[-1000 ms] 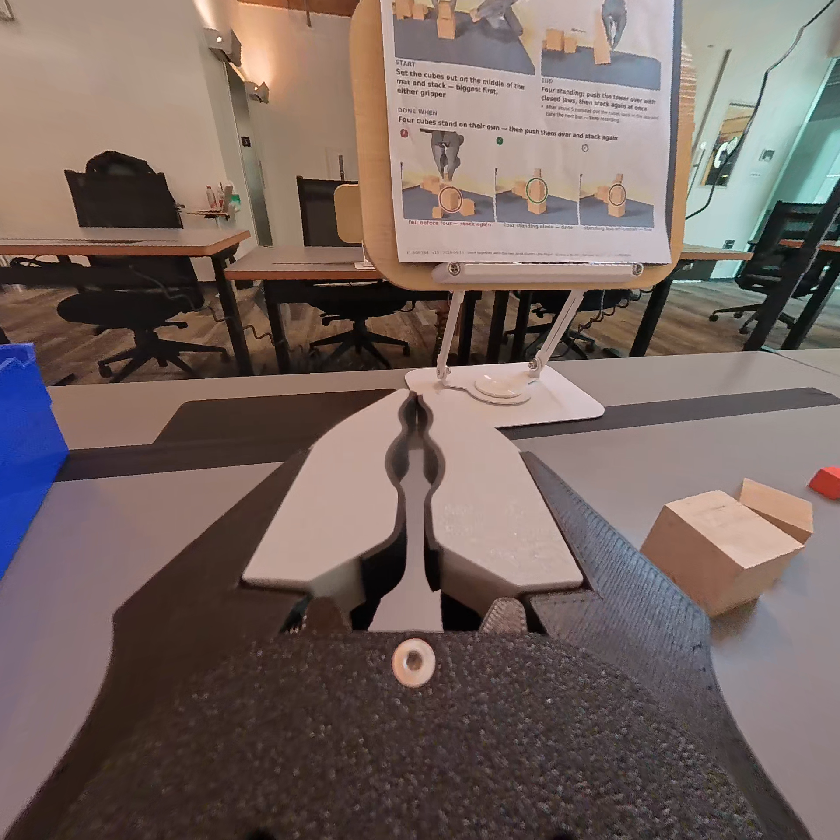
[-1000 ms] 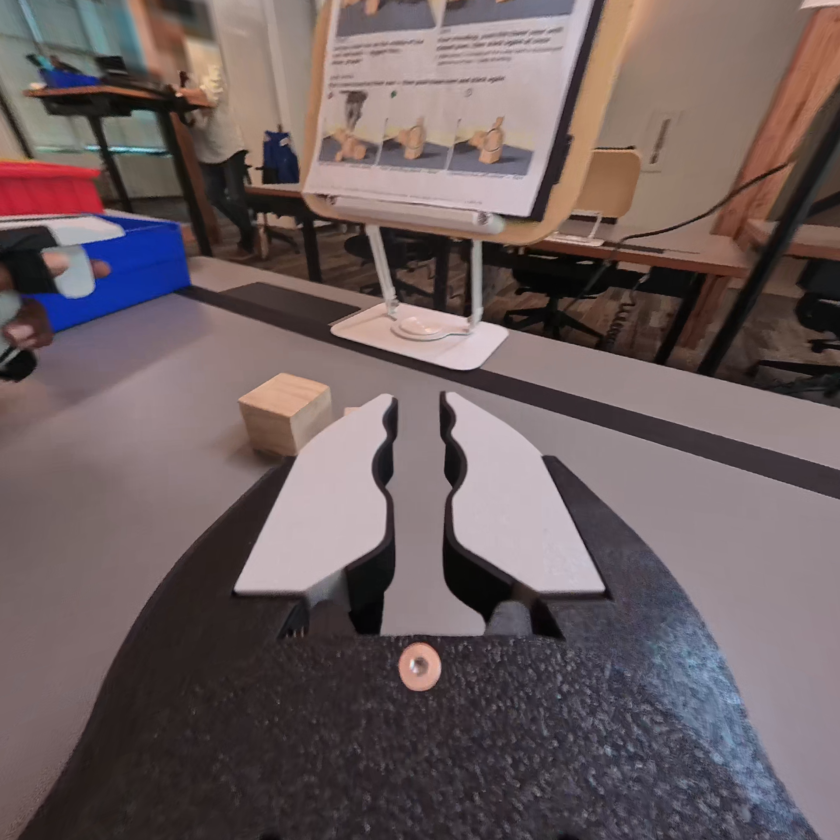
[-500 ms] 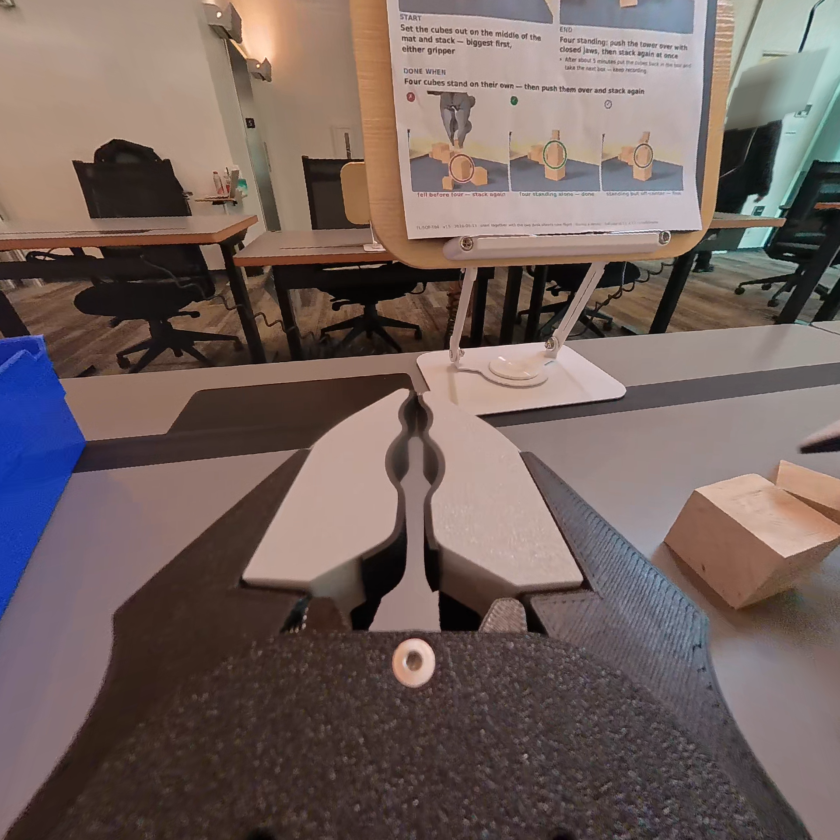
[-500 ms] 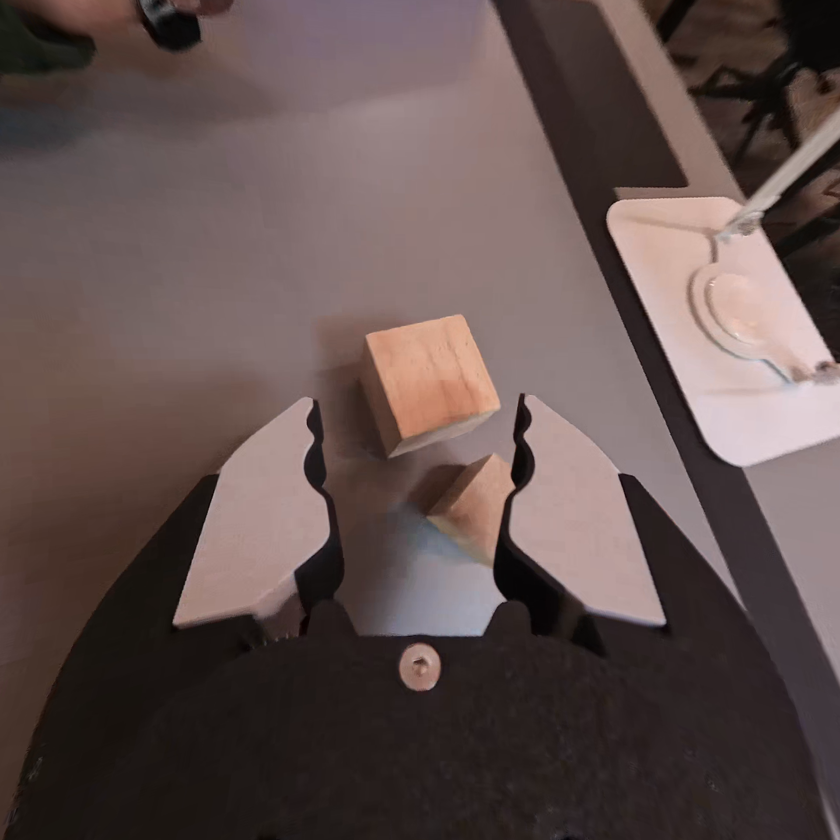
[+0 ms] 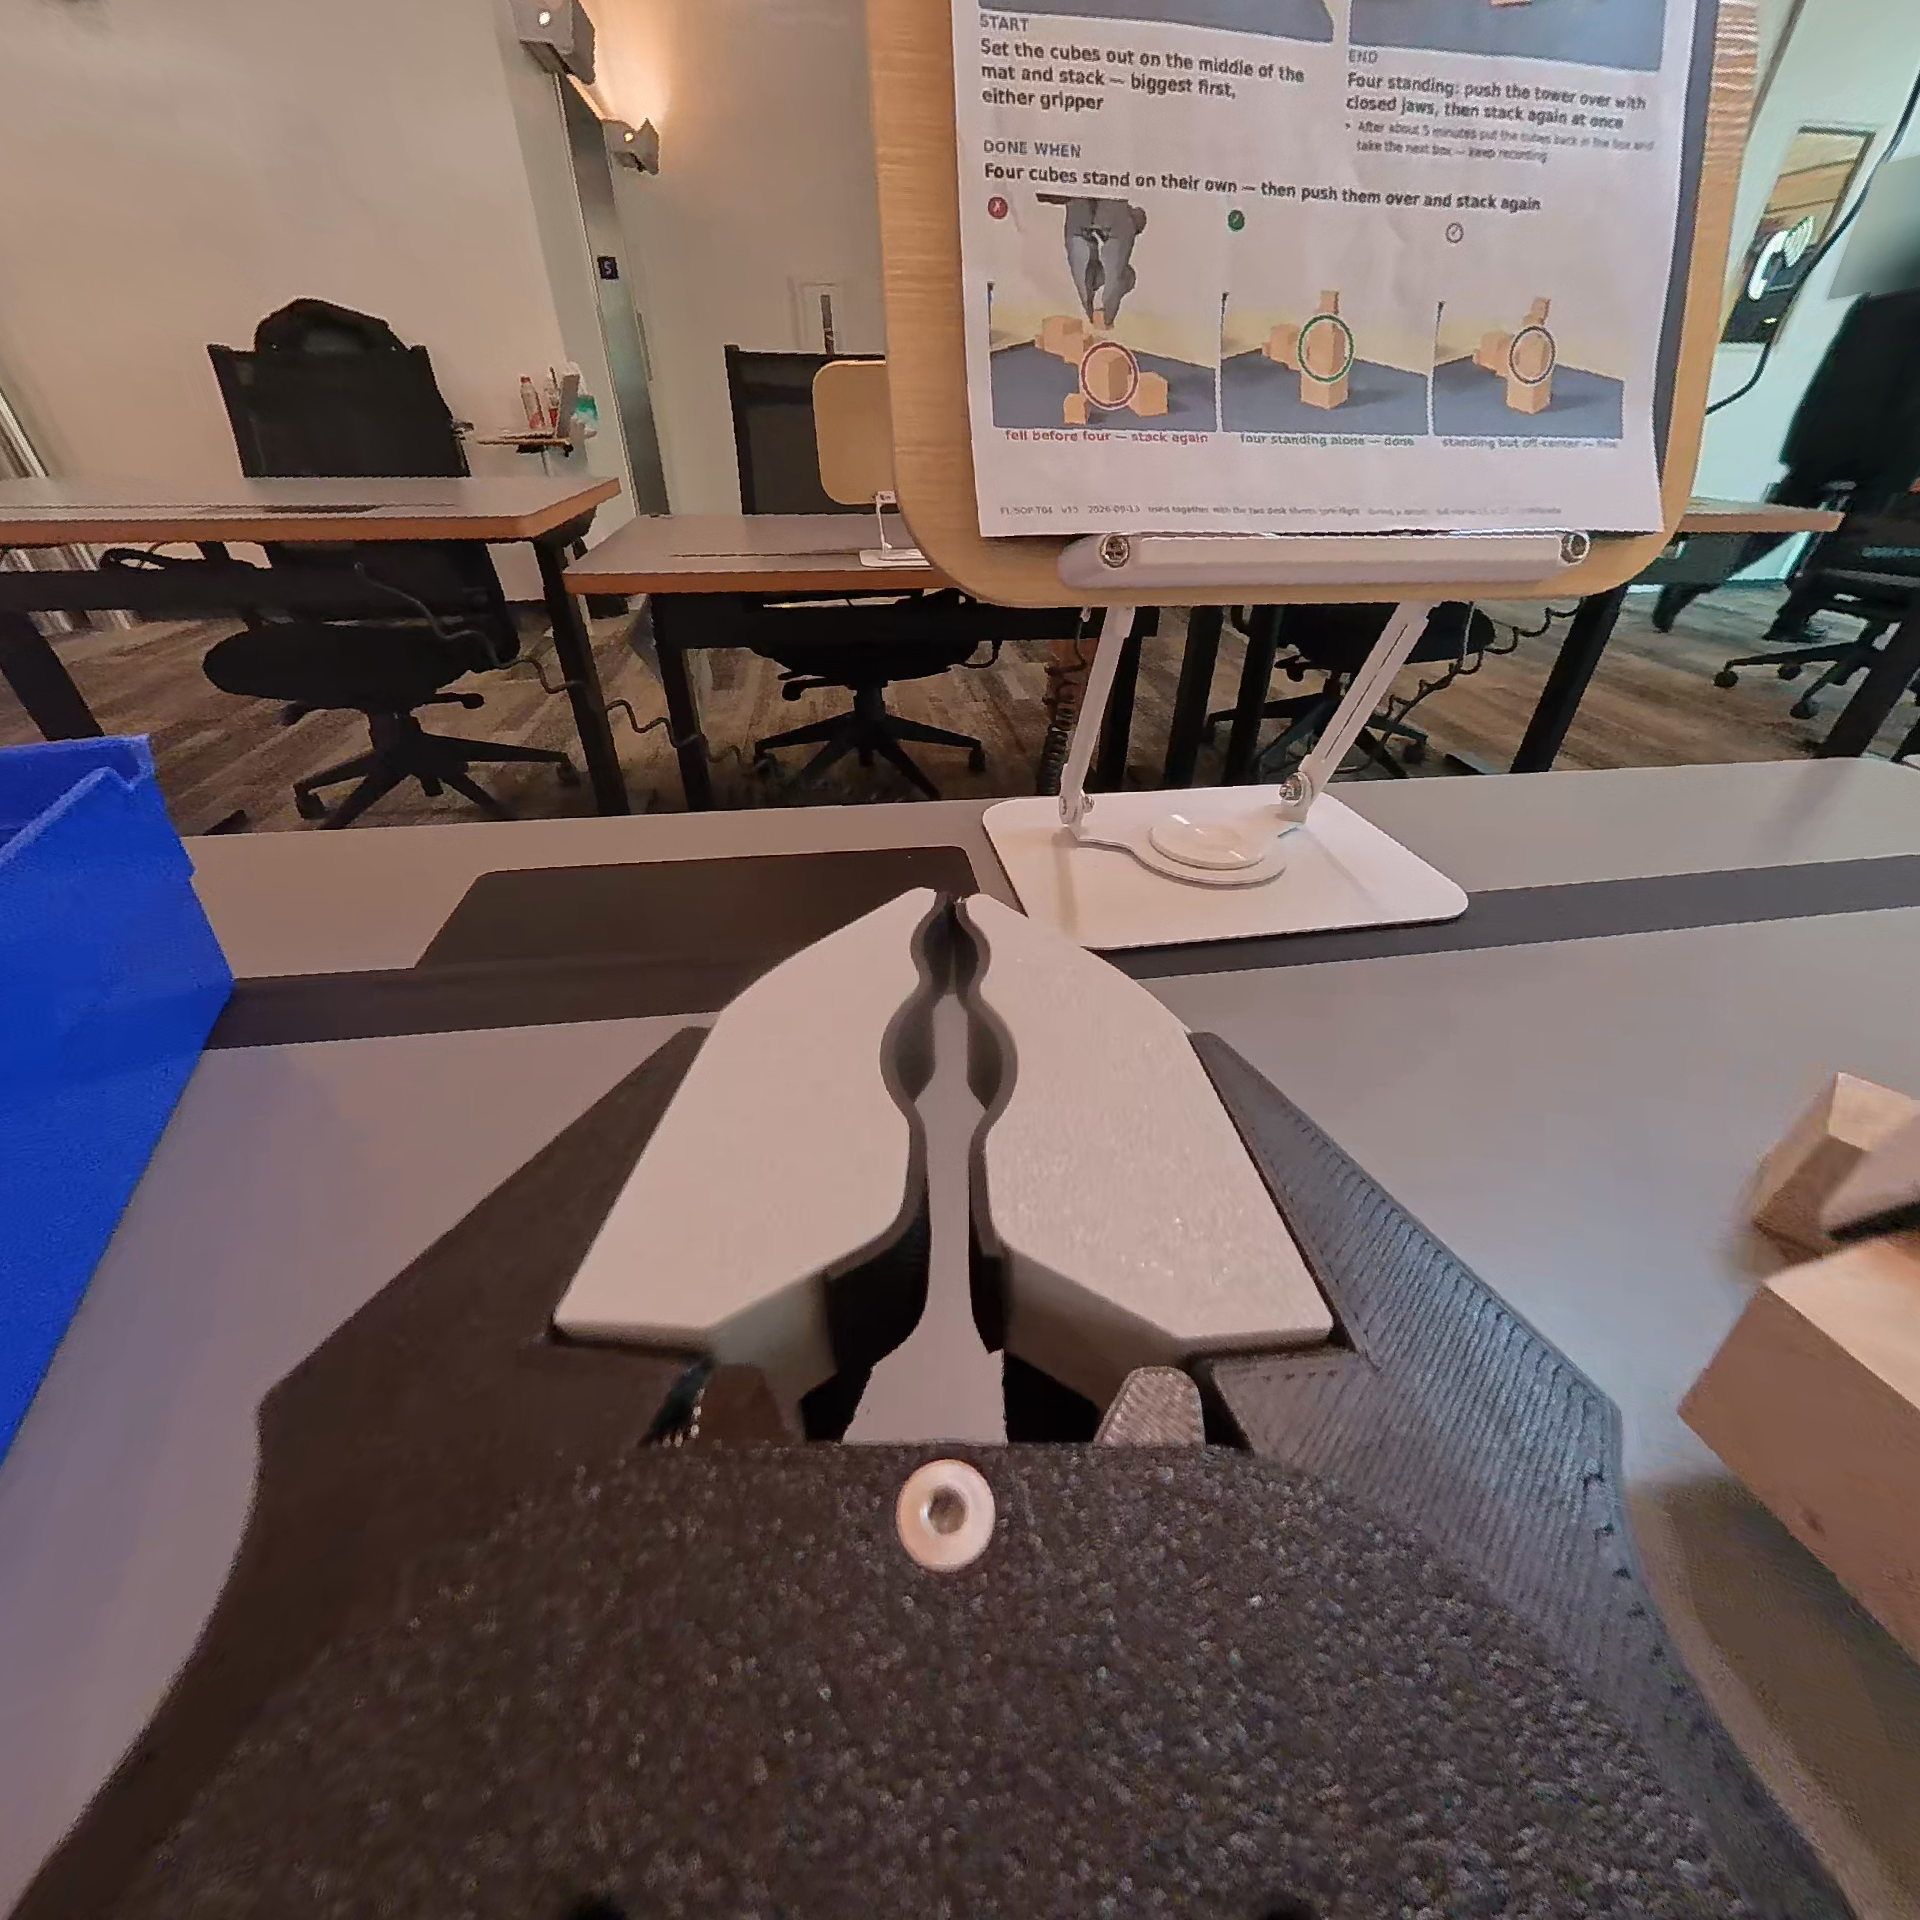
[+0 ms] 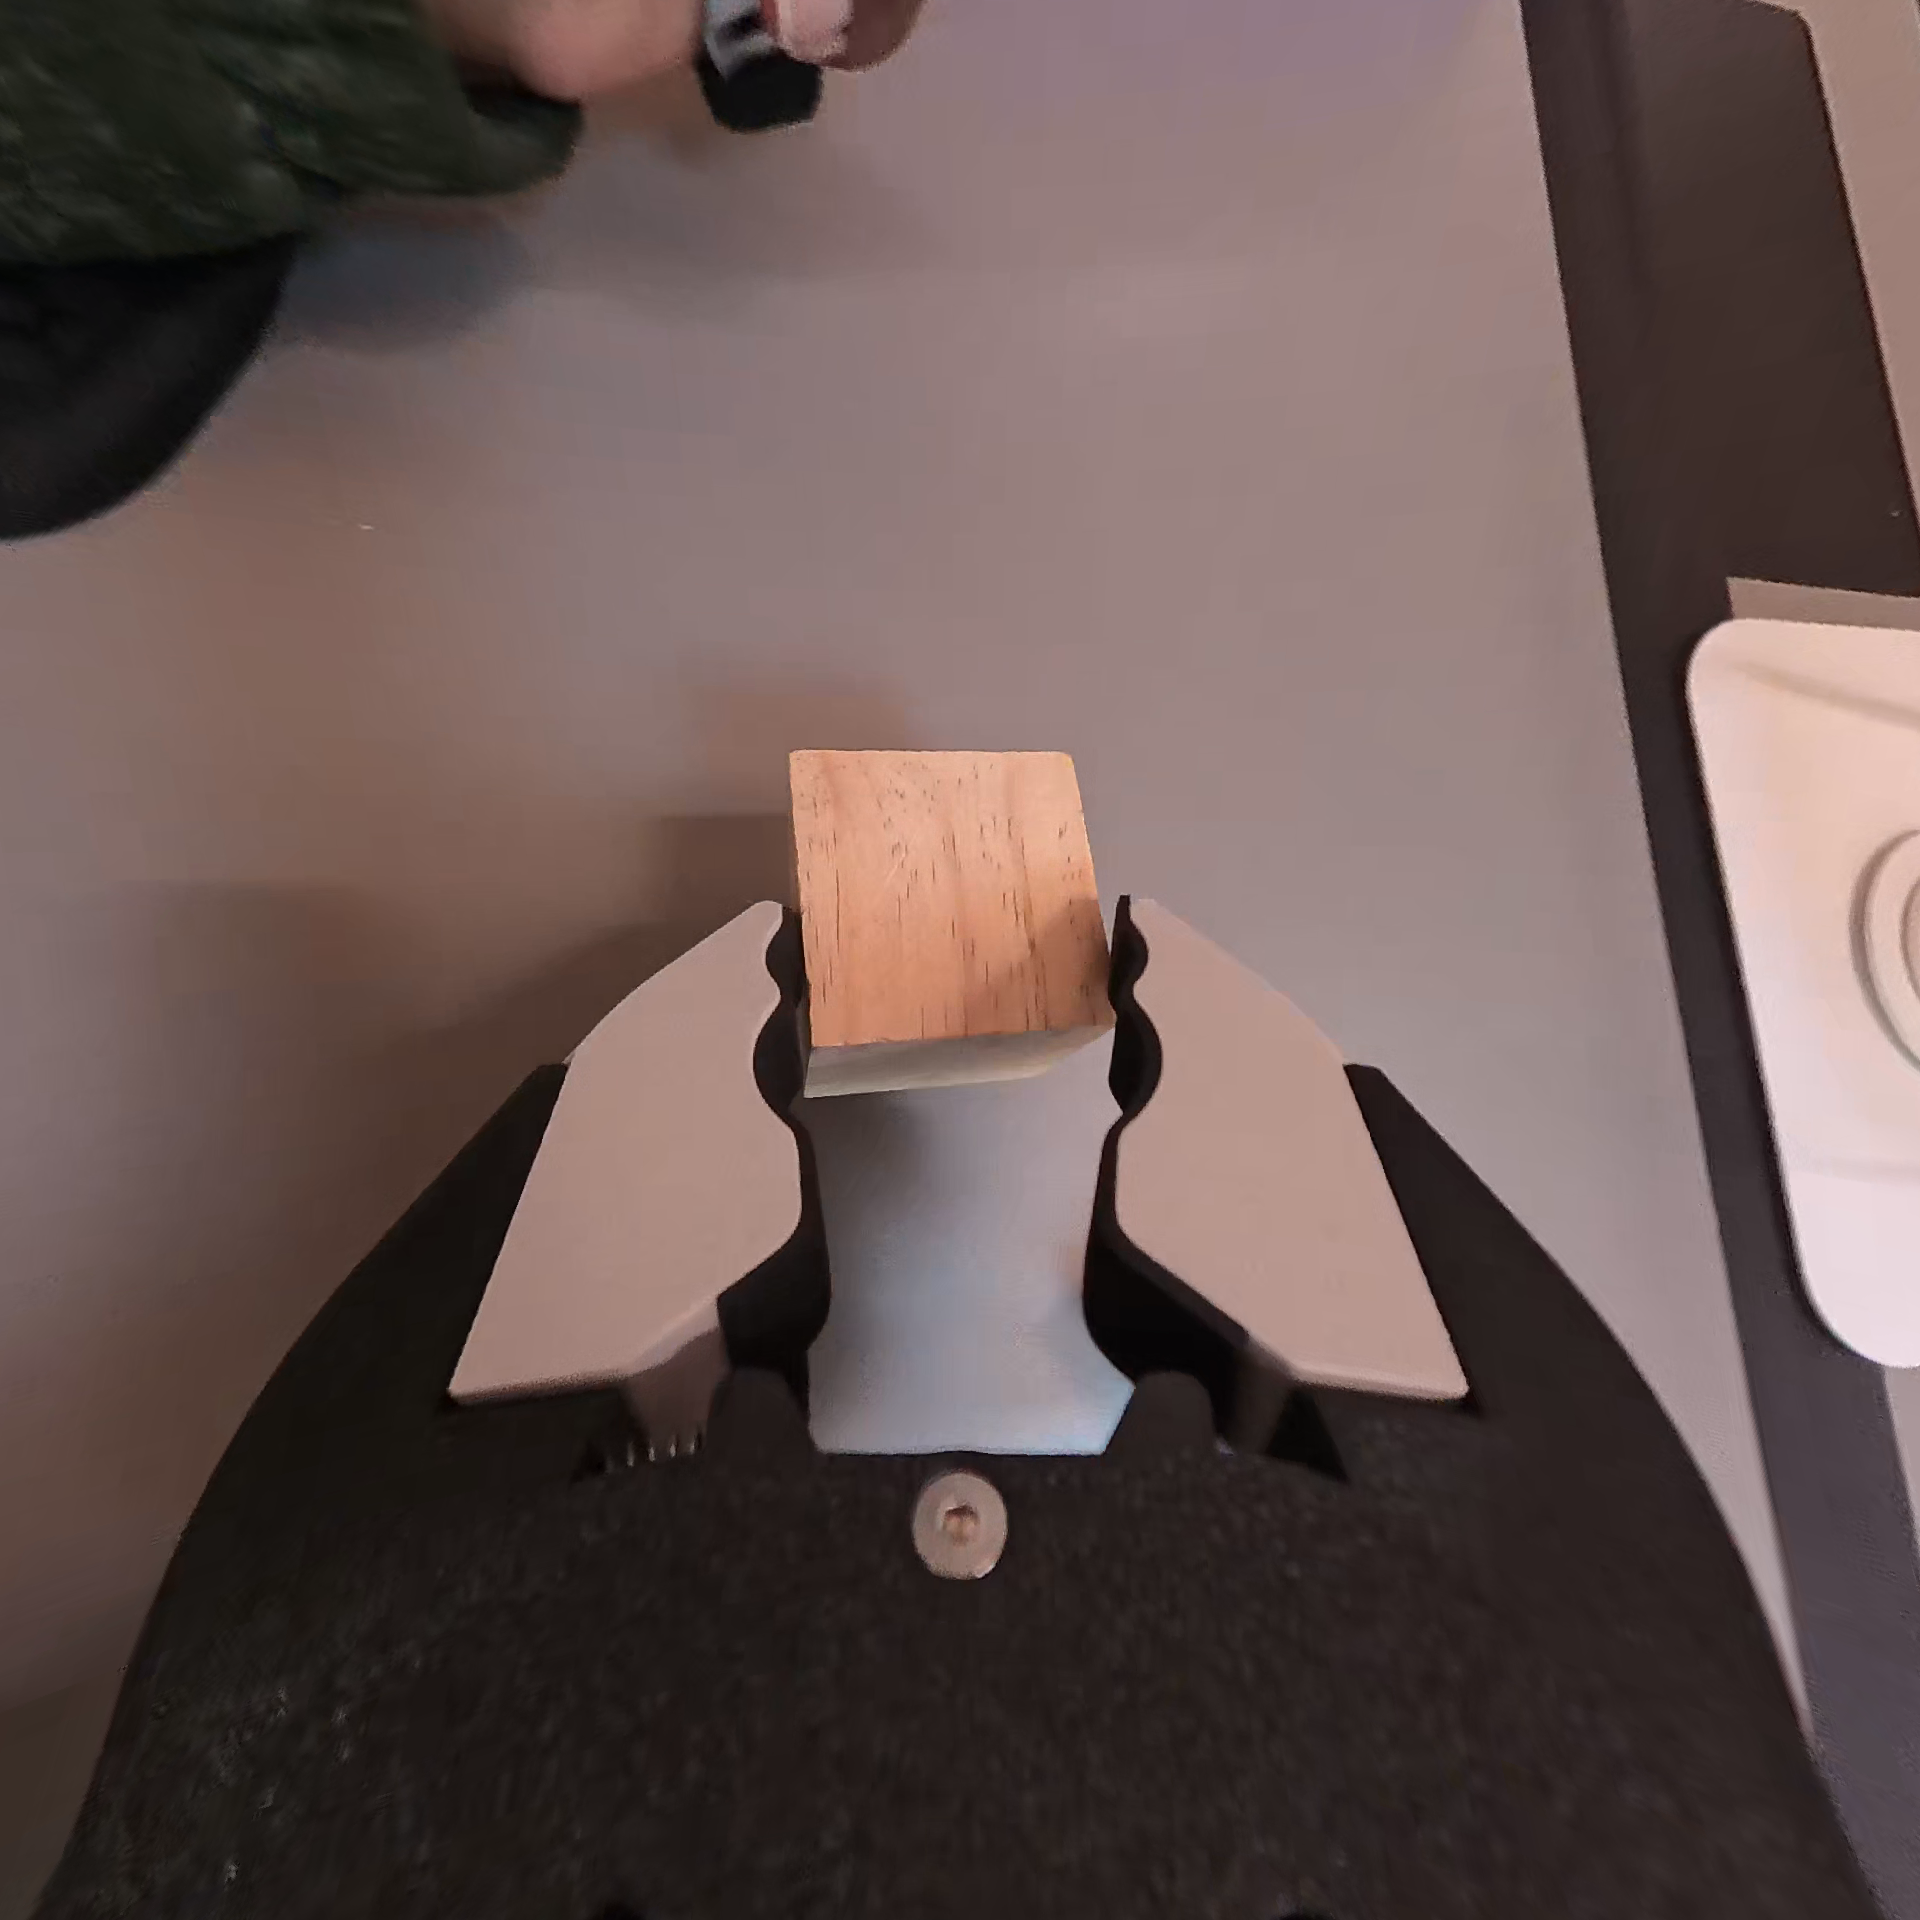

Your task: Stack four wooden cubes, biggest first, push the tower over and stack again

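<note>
Wooden cube: a light-brown, square-faced wooden cube (image 6: 945, 904) sits on the grey tabletop (image 6: 1039, 468), well to the left of the white flat stand base (image 6: 1829, 987) in the right wrist view, between the right gripper's fingers.
Right gripper (image 6: 951, 912): jaws at a middling spread, closed onto the cube. The left pad lies against its side, and the right pad meets it at the near corner.
Left gripper (image 5: 954, 904): jaws shut tip to tip on nothing, hovering just left of the stand base (image 5: 1226, 873).
Hard to make out: two pale wooden blocks (image 5: 1829, 1403) to the right of the stand base are blurred and cut by the frame edge. Something dark crosses the smaller one (image 5: 1839, 1153), and I can't tell what it is.
Cut off: the stand base runs out of the right wrist view. The blue plastic bin (image 5: 94, 987), far left of the base, shows one corner only. The wooden board with its printed sheet (image 5: 1309, 260) above the base loses its top.
Person: a hand (image 6: 665, 42) and a dark green sleeve (image 6: 208, 135), both smeared, at the top edge.
Changed: half a second ago the right jaws stood wider, with a second, smaller cube by the right finger. Now they have narrowed and only the one cube shows.
Unchanged: the left jaws were shut then too.
</note>
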Tool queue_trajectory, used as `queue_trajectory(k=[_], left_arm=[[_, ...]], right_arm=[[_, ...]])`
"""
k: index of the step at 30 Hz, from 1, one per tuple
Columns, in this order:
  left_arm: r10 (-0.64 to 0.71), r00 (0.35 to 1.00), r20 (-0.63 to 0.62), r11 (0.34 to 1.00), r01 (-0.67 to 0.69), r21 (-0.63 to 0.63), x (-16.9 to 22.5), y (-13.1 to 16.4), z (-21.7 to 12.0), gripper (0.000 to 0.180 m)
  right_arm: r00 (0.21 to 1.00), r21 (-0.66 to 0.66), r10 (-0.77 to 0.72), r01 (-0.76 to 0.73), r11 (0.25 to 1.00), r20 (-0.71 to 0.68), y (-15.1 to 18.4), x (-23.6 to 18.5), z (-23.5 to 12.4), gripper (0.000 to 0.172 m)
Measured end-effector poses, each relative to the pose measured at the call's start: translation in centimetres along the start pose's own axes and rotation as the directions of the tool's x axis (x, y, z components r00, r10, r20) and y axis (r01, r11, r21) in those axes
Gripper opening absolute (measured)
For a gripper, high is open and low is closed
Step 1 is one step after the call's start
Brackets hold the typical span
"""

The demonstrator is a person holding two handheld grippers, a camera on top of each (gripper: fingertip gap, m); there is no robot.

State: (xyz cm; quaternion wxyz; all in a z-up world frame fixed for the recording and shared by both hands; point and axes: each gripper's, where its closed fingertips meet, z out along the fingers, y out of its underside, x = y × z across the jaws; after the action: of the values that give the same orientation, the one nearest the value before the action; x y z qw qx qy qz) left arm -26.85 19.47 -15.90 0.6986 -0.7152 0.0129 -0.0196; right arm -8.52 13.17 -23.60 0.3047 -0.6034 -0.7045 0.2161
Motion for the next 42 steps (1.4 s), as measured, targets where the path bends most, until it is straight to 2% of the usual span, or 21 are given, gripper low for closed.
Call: queue_trajectory(k=[6, 13, 17, 21, 23, 26, 28, 30, 34, 38, 40, 42], left_arm=[[0.026, 1.0, 0.006, 1.0, -0.027, 0.005, 0.0, 0.0, -0.1, 0.0], [0.02, 1.0, 0.003, 1.0, -0.02, 0.003, 0.0, 0.1, 0.0, 0.0], [0.023, 1.0, 0.015, 1.0, -0.023, 0.01, -0.1, 0.0, -0.1, 0.0], [0.028, 0.999, 0.019, 1.0, -0.028, 0.005, -0.1, 0.2, -0.1, 0.0], [0.029, 0.999, 0.019, 1.0, -0.029, 0.0, -0.1, 0.4, -0.1, 0.0], [0.027, 0.999, 0.017, 1.0, -0.027, -0.004, -0.1, 0.5, 0.0, 0.0], [0.027, 1.0, 0.013, 1.0, -0.027, -0.007, -0.1, 0.5, 0.1, 0.0], [0.03, 1.0, 0.005, 0.999, -0.03, -0.014, 0.1, 0.7, 0.2, 0.0], [0.034, 0.999, 0.001, 0.999, -0.034, -0.022, 0.2, 0.9, 0.2, 0.0], [0.028, 1.0, 0.002, 0.999, -0.028, -0.024, 0.1, 0.9, 0.3, 0.0], [0.027, 1.0, 0.001, 0.999, -0.027, -0.025, 0.1, 0.9, 0.3, 0.0], [0.024, 1.0, 0.001, 0.999, -0.024, -0.024, 0.0, 0.9, 0.3, 0.0]], right_arm=[[1.0, 0.031, 0.031, -0.031, 0.999, 0.003, 1.1, -2.8, -1.8, 0.057], [0.99, 0.02, 0.122, -0.121, 0.992, -0.067, 5.7, -3.2, -5.8, 0.057], [0.986, -0.003, 0.152, -0.153, 0.988, -0.074, 8.3, -3.4, -5.9, 0.057], [0.988, 0.023, 0.133, -0.132, 0.991, -0.082, 8.3, -3.4, -5.8, 0.058], [0.987, 0.057, 0.148, -0.145, 0.988, -0.067, 7.6, -3.2, -6.2, 0.067], [0.965, 0.161, 0.243, -0.225, 0.961, -0.101, 6.0, -0.9, -7.9, 0.064], [0.924, 0.185, 0.347, -0.317, 0.93, -0.16, 6.0, 1.7, -8.6, 0.061], [0.871, 0.154, 0.431, -0.404, 0.902, -0.235, 7.0, 4.0, -8.2, 0.059], [0.792, 0.104, 0.543, -0.537, 0.837, -0.279, 8.3, 6.0, -5.7, 0.063], [0.785, 0.01, 0.515, -0.546, 0.838, -0.344, 9.2, 6.6, -3.5, 0.063], [0.786, -0.012, 0.487, -0.531, 0.848, -0.382, 9.5, 7.0, -3.2, 0.047], [0.791, -0.015, 0.477, -0.522, 0.853, -0.383, 9.5, 7.1, -3.2, 0.045]])
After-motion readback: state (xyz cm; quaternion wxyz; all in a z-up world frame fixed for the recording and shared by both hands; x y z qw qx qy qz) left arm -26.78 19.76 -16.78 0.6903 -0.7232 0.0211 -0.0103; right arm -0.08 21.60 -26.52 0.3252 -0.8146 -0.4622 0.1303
